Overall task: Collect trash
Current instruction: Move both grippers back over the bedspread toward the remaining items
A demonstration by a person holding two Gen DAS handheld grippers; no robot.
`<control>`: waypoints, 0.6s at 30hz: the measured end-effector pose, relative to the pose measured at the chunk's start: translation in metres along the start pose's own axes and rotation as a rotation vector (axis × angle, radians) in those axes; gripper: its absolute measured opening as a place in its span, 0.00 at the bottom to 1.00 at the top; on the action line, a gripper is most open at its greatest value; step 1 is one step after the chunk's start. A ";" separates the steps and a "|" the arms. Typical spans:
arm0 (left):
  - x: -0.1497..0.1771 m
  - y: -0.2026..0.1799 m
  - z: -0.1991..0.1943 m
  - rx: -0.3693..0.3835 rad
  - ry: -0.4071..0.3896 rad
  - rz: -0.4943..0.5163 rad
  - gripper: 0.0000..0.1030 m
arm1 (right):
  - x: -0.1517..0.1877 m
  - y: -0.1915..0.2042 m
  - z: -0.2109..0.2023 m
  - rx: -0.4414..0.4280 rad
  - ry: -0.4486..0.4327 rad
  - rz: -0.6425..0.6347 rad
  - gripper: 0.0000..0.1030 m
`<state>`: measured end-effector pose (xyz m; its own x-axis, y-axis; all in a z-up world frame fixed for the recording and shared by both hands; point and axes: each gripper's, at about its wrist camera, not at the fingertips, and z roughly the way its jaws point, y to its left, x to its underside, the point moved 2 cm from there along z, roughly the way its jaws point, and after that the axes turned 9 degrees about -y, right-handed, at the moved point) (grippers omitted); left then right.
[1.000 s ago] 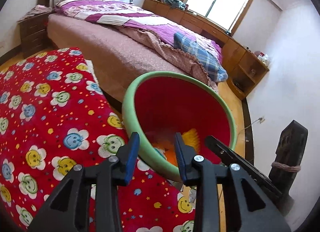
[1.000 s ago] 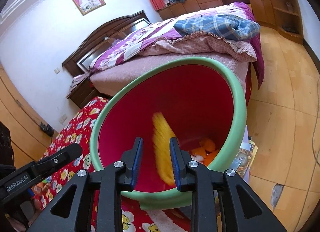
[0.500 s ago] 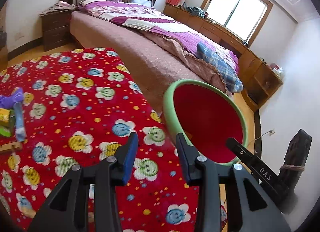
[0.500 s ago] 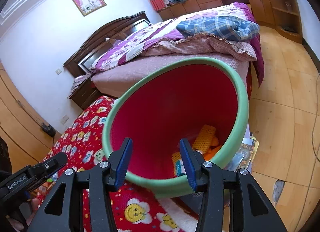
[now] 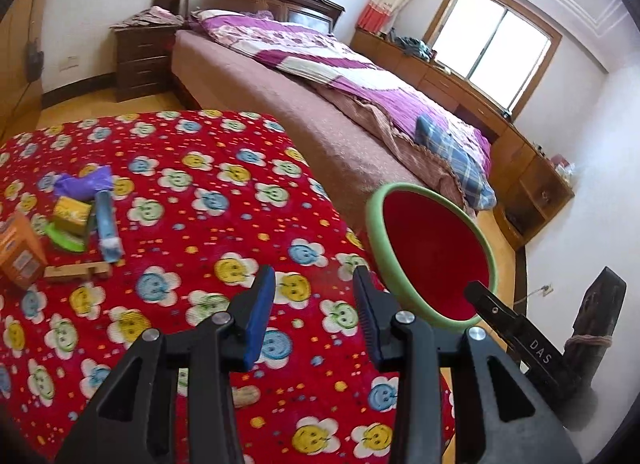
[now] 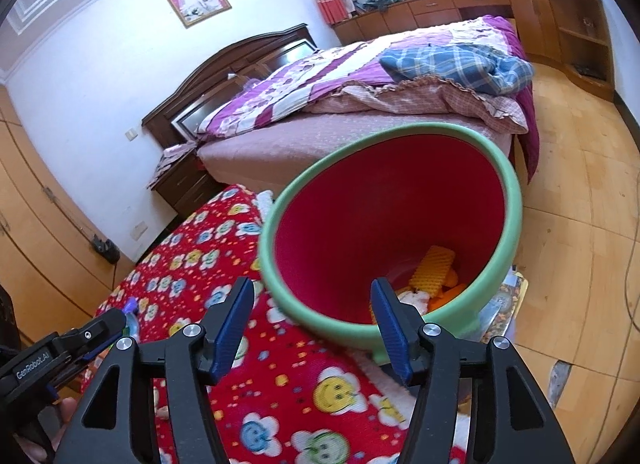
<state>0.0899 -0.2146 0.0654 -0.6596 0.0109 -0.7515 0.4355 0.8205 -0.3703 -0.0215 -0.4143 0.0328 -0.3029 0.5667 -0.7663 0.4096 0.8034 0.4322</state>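
- Landmark: the bin (image 6: 496,199), red inside with a green rim, stands at the corner of the table covered by a red flower-print cloth (image 5: 208,199)
- Inside the bin, at its bottom: a yellow waffle-textured piece (image 6: 433,271), orange scraps (image 6: 452,288) and something pale beside them; judged as trash already collected
- Well away from the bin, at the far side of the cloth: a purple wrapper (image 5: 84,183), a small yellow box (image 5: 72,215), a green scrap (image 5: 66,242) under it, a blue tube (image 5: 108,231), an orange carton (image 5: 18,252) and a wooden piece (image 5: 76,272); all uncollected
- A tan scrap (image 5: 244,396) lies on the cloth behind the left fingers, partly hidden
- Left gripper (image 5: 314,304): fingers spread apart, nothing between them, above the cloth beside the bin
- Right gripper (image 6: 312,328): fingers spread wide, nothing held, facing the bin's near rim
- Assessment: task partly complete; the cluster far from the bin is the bulk of the remaining work
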 end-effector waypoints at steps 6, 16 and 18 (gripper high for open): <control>0.000 0.023 -0.024 -0.038 -0.033 -0.028 0.39 | 0.009 0.027 -0.007 -0.033 0.003 -0.045 0.68; 0.003 0.063 -0.061 -0.107 -0.085 -0.078 0.40 | 0.036 0.085 -0.002 -0.104 0.049 -0.148 0.71; 0.004 0.074 -0.067 -0.127 -0.094 -0.091 0.40 | 0.044 0.096 0.001 -0.124 0.068 -0.161 0.71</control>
<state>0.0783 -0.1156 0.0714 -0.6295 -0.1152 -0.7684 0.2923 0.8812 -0.3716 0.0053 -0.3128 0.0399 -0.4149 0.4366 -0.7983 0.2433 0.8986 0.3650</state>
